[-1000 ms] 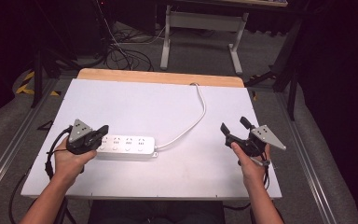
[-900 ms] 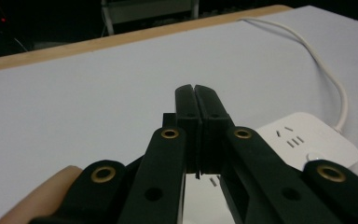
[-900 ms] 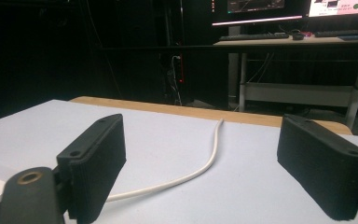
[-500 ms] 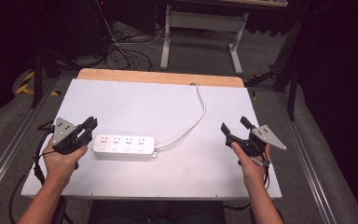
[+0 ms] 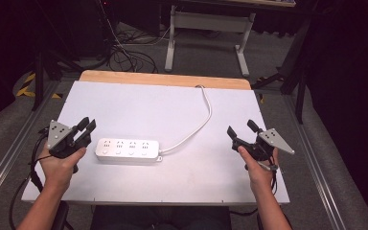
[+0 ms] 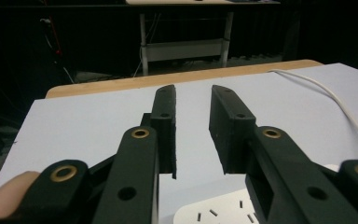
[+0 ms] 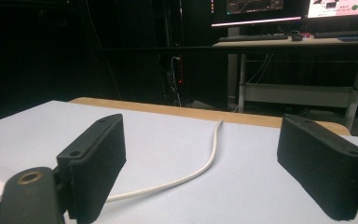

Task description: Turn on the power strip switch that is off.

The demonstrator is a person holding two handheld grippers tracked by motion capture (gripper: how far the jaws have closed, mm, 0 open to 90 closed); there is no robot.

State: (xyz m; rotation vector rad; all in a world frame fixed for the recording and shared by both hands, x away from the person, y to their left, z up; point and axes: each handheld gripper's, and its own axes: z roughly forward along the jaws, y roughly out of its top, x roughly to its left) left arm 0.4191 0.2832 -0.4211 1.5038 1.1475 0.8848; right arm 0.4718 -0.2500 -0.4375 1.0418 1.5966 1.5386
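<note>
Grippers apart, flanking power strip mid-table.

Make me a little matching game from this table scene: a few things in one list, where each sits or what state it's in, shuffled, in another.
Things:
1. power strip
2. white cable
3. left gripper
4. right gripper

Descriptions:
A. jaws wide apart, near the table's right edge
B. lies flat on the white table, sockets up
C. jaws a little apart, just left of the strip
D. curves from the strip to the far edge

Pairs: 1-B, 2-D, 3-C, 4-A
</note>
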